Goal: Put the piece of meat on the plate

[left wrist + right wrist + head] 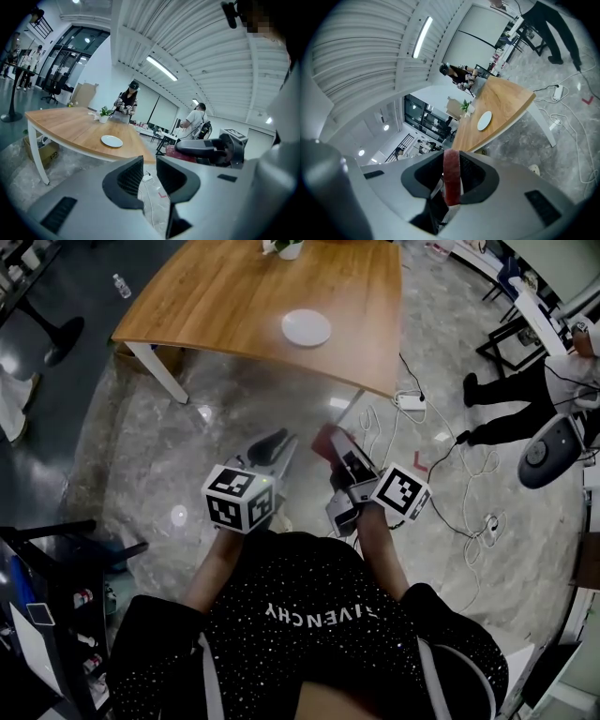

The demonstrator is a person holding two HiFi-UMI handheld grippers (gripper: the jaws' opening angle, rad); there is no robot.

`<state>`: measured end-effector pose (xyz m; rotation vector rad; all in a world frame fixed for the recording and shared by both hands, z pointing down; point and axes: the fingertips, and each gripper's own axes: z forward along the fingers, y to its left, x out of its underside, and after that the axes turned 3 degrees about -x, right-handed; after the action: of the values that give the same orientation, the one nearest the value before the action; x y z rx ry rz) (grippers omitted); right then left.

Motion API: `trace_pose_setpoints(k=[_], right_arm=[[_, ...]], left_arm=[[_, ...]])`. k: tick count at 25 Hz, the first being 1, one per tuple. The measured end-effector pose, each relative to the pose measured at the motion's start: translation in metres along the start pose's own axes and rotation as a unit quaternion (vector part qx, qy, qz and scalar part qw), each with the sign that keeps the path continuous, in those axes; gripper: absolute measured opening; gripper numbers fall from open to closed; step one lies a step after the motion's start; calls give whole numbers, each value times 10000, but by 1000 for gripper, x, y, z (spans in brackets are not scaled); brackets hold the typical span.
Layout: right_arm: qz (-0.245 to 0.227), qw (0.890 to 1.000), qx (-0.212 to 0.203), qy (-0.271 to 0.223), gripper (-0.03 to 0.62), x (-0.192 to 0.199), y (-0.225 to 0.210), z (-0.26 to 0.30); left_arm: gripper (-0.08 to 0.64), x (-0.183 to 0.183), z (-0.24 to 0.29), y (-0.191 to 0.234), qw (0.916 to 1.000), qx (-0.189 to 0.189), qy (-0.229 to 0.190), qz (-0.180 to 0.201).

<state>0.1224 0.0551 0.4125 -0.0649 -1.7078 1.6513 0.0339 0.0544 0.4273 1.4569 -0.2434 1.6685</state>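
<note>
A white plate [306, 327] lies on the wooden table [234, 296] ahead of me, with bare floor between it and both grippers. My right gripper [330, 444] is shut on a thin dark-red piece of meat [451, 176] that stands on edge between the pads, its tip poking out in front [324, 436]. In the right gripper view the plate [484, 120] shows beyond the meat. My left gripper [277, 442] hangs beside the right one, its jaws a narrow gap apart with nothing between them [149, 177]. The left gripper view also shows the plate [112, 140] and the meat [179, 153].
A small potted plant [286, 247] stands at the table's far edge. White cables and a power strip [410, 401] lie on the floor to the right of the table corner. A person [525, 395] stands at the right. A black rack [56, 615] is at my left.
</note>
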Motion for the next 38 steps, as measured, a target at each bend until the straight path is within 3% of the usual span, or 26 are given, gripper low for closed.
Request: trace_pose_setpoints(k=[12,22,38], right_arm=[[54,9999,147,-3,98,-56,-27,67],[236,9991,332,122,98,-100,-52,149],[267,9973,686,-20,98,-202,-93,278]], left_arm=[[94,-39,74,42,9999,55,138,-61],[94,-82,140,102,9995,23,247,-209],[94,-164,269,190,9981,325,501,-140]])
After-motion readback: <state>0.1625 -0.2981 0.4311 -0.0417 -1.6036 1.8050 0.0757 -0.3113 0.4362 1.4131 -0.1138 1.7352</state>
